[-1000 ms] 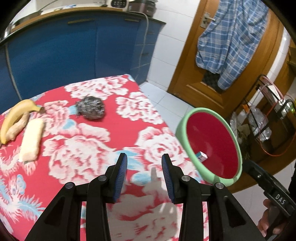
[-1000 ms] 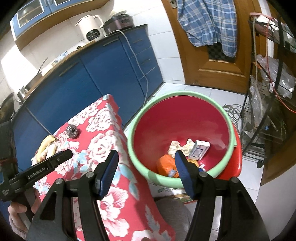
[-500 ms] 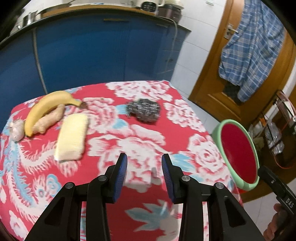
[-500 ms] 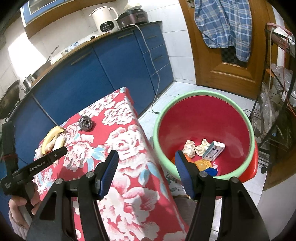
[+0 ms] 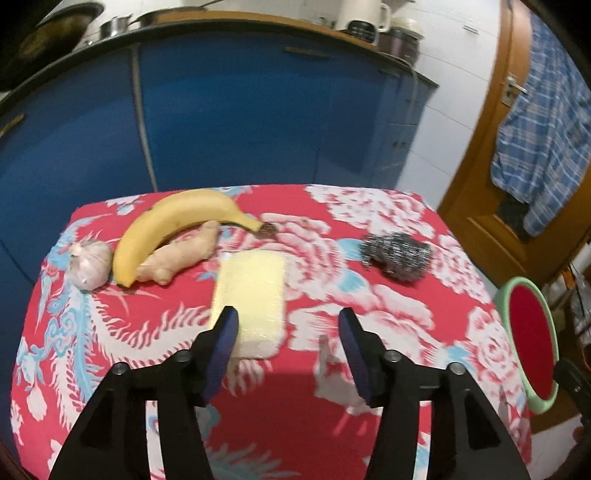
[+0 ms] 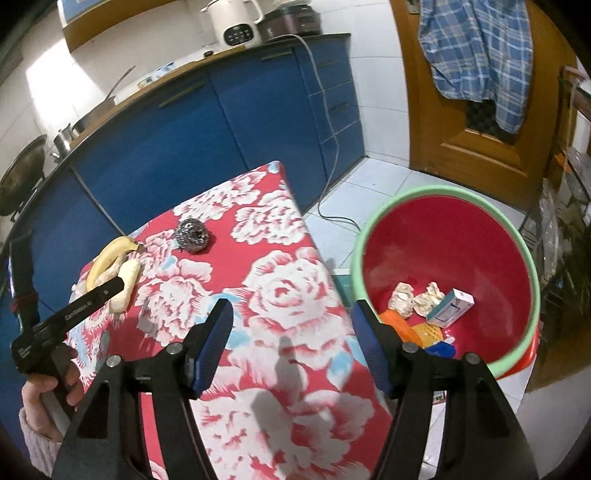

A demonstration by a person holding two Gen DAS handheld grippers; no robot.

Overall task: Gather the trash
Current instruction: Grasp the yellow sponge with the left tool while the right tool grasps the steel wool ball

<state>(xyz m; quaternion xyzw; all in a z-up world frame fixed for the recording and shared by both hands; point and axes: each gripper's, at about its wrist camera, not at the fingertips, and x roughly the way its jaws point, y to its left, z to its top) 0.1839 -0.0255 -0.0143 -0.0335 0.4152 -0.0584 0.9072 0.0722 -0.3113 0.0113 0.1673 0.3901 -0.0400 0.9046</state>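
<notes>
On the red flowered tablecloth [image 5: 332, 424] lie a pale yellow sponge [image 5: 251, 299], a banana [image 5: 173, 229], a ginger root [image 5: 177, 254], a garlic bulb [image 5: 88, 262] and a steel scourer [image 5: 395, 254]. My left gripper [image 5: 290, 328] hovers just short of the sponge. Its jaws are opening and grip nothing. My right gripper [image 6: 291, 325] hangs over the table's right edge, open and opening slightly, with nothing in it. Beside the table stands a red basin with a green rim [image 6: 443, 192]. It holds crumpled paper [image 6: 402, 299], a small box [image 6: 450, 308] and orange scraps [image 6: 399, 325].
Blue cabinets [image 5: 240, 122] run behind the table, with a white kettle [image 6: 236, 22] on the counter. A wooden door [image 6: 491, 147] with a plaid shirt [image 6: 476, 48] stands at the right. A wire rack [image 6: 565, 206] is beside the basin. A white cable [image 6: 332, 177] trails onto the tiled floor.
The left gripper has swung left, from the basin to the sponge and food, and its jaws have widened. The right gripper has shifted left, so the basin now sits further right.
</notes>
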